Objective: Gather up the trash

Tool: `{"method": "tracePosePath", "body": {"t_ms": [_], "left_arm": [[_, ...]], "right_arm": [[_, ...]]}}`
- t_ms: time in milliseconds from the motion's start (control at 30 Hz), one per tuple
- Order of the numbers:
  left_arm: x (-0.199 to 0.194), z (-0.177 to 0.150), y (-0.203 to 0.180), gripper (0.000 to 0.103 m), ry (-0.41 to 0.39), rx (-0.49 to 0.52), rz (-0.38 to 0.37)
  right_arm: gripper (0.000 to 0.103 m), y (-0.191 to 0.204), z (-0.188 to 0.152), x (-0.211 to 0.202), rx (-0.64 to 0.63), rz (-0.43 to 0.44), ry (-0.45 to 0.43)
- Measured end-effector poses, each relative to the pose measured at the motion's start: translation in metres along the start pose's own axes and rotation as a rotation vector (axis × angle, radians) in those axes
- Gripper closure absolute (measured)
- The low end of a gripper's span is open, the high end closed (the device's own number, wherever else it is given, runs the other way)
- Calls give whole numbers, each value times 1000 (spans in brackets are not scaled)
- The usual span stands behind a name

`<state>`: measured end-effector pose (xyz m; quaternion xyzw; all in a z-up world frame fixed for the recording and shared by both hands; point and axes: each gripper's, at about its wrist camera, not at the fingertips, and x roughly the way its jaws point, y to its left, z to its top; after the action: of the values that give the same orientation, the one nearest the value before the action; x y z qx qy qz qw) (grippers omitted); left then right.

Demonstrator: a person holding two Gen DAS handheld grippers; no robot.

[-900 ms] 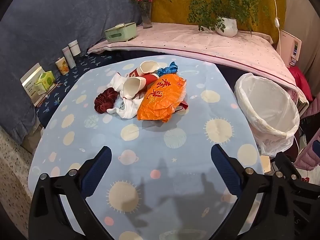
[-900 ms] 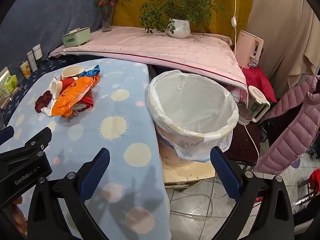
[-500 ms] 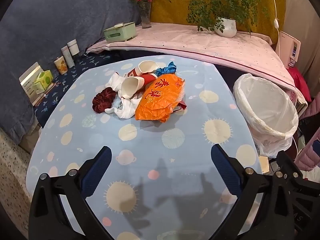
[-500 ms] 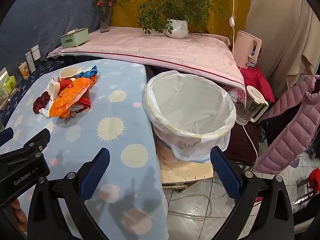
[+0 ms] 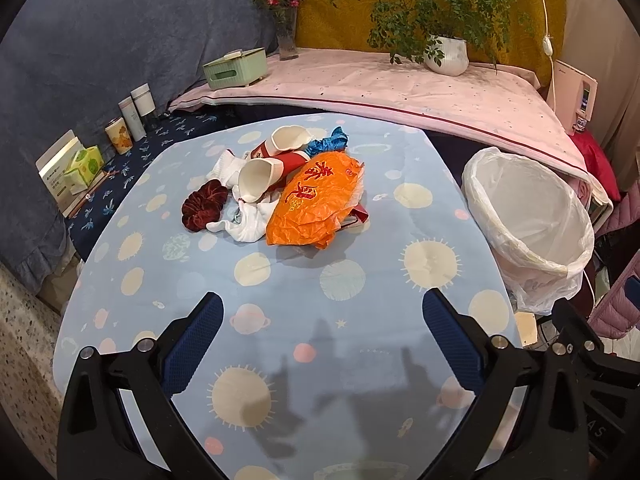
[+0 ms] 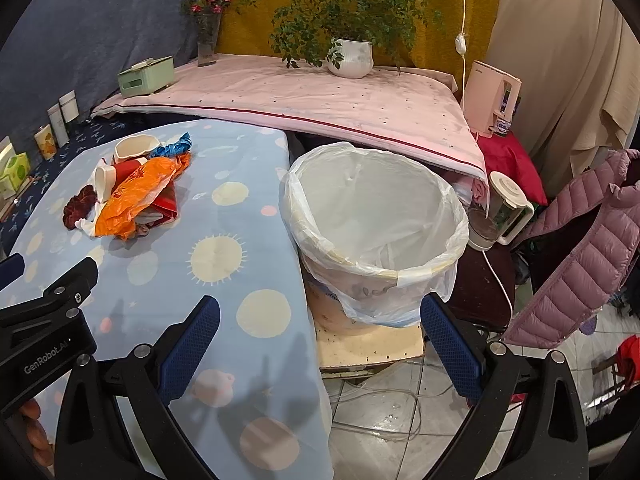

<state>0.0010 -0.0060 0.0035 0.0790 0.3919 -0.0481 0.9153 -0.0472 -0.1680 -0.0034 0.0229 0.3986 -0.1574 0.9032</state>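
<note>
Both your left tool (image 5: 322, 340) and right tool (image 6: 320, 342) hang spread wide and empty over the bench (image 5: 280, 300). Beyond them the trash pile (image 5: 280, 192) sits left of the lined bin (image 6: 376, 232). The orange plastic bag (image 5: 320, 204) may slip or drag the paper cups (image 5: 260, 178) off.

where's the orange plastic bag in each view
Left wrist: orange plastic bag at centre, on the blue tablecloth, right of the paper cups.
Right wrist: orange plastic bag at left, in the same pile.
Shared landmark: the lined trash bin, to the bag's right in both.
</note>
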Motion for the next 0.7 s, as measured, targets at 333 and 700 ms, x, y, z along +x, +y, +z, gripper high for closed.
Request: {"method": "tracePosePath", "body": {"t_ms": [333, 700], "left_arm": [[-1, 1, -1, 8, -8, 4, -9], [-2, 1, -2, 8, -16, 3, -5]], "right_arm": [[7, 0, 0, 0, 0, 0, -1], [7, -2, 0, -1, 2, 1, -1]]}}
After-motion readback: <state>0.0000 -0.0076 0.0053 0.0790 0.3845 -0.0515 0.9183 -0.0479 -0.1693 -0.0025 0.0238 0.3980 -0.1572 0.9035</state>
